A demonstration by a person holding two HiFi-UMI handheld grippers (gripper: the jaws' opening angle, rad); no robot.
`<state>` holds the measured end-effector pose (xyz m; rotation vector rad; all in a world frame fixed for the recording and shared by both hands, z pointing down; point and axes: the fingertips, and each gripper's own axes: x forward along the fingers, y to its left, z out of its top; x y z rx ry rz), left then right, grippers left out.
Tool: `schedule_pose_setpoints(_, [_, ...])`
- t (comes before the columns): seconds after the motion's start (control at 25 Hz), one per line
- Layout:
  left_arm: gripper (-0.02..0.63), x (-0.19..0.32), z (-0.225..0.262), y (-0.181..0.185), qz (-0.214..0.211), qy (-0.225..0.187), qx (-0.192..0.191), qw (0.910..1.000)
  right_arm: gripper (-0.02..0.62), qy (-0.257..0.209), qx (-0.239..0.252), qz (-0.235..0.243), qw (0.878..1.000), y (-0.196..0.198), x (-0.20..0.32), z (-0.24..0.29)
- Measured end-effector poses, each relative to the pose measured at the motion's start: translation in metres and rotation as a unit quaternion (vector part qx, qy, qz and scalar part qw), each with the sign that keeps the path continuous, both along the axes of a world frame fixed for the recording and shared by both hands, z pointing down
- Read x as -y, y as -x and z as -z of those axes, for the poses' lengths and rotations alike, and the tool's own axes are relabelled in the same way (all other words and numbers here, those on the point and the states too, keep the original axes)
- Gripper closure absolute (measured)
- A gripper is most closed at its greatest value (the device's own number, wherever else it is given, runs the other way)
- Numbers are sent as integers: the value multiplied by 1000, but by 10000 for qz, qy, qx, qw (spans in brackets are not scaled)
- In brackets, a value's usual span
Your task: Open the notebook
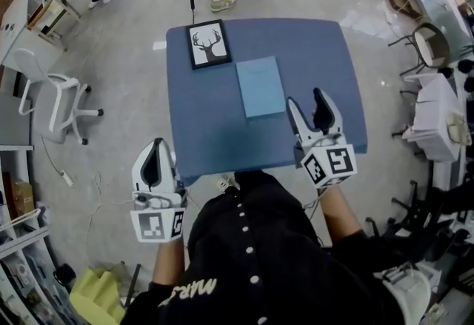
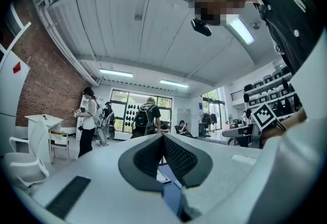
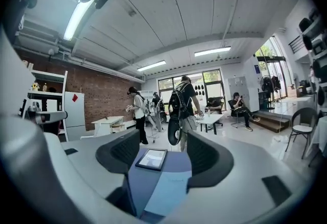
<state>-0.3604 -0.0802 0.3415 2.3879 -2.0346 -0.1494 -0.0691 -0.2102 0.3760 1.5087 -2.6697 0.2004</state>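
**Getting ready to open the notebook**

The notebook point(image 1: 260, 86) lies flat and closed in the middle of the blue surface point(image 1: 207, 131), near a deer picture point(image 1: 208, 44). The right gripper point(image 1: 306, 101) has its jaws wide apart and empty, just beside the notebook. The left gripper point(image 1: 156, 147) is pinched together on nothing, off the near edge. No step is done yet, and the cover still needs lifting.

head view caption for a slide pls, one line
Closed blue notebook on a blue table beside a framed deer picture, open right gripper near it, shut left gripper off the table's corner.
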Motion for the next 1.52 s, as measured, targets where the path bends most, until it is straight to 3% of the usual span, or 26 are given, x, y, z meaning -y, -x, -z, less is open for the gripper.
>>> schedule_pose_setpoints(0.28, [603, 66, -4, -25, -359, -31, 62, 9993, 314, 576, 104, 13, 9983, -14, 52, -49])
schedule_pose_setpoints(0.56, [603, 108, -24, -54, -651, 180, 78, 9977, 314, 1816, 113, 292, 9829, -32, 91, -139])
schedule_pose_setpoints(0.68, [603, 117, -41, -67, -713, 418, 27, 9966, 314, 2626, 126, 350, 9642, -41, 103, -200])
schedule_pose_setpoints(0.84, [603, 127, -60, -84, -778, 680, 44, 9946, 317, 3744, 163, 543, 9256, -52, 102, -281])
schedule_pose_setpoints(0.92, [603, 129, -73, -89, -825, 774, 148, 9935, 324, 4082, 184, 670, 9103, -55, 102, -306])
schedule_pose_setpoints(1.24, [603, 143, -108, -94, -832, 1059, 185, 9907, 390, 4565, 63, 977, 8843, -55, 108, -340])
schedule_pose_setpoints(1.28, [603, 144, -109, -94, -819, 1088, 176, 9905, 429, 4599, 16, 1013, 8822, -54, 107, -340])
schedule_pose_setpoints(1.4, [603, 149, -114, -94, -745, 1155, 23, 9905, 522, 4618, -232, 928, 8818, -57, 109, -346])
schedule_pose_setpoints(1.52, [603, 149, -114, -94, -693, 1202, -57, 9903, 544, 4618, -225, 866, 8825, -59, 110, -346])
